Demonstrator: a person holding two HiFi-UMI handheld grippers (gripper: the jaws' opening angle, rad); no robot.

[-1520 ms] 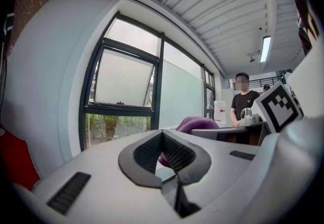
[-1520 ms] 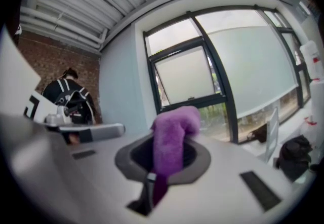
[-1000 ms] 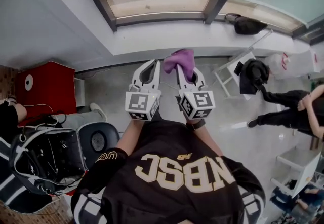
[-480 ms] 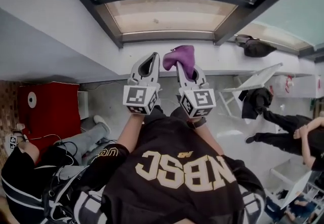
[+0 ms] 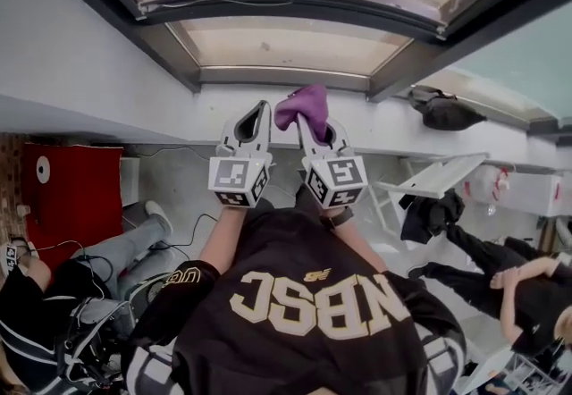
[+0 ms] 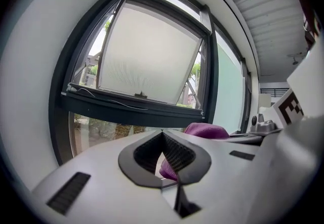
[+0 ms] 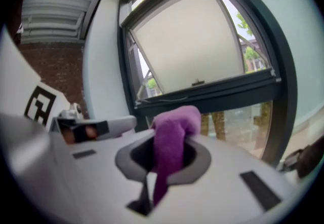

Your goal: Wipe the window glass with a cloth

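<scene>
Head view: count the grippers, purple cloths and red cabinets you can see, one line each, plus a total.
Grippers: 2 (left gripper, right gripper)
Purple cloth: 1
Red cabinet: 1
Total: 4

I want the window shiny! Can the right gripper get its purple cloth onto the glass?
Probably yes. The right gripper is shut on the purple cloth, which points at the window glass. Nothing stands between them, though the cloth isn't touching the glass yet.
</scene>
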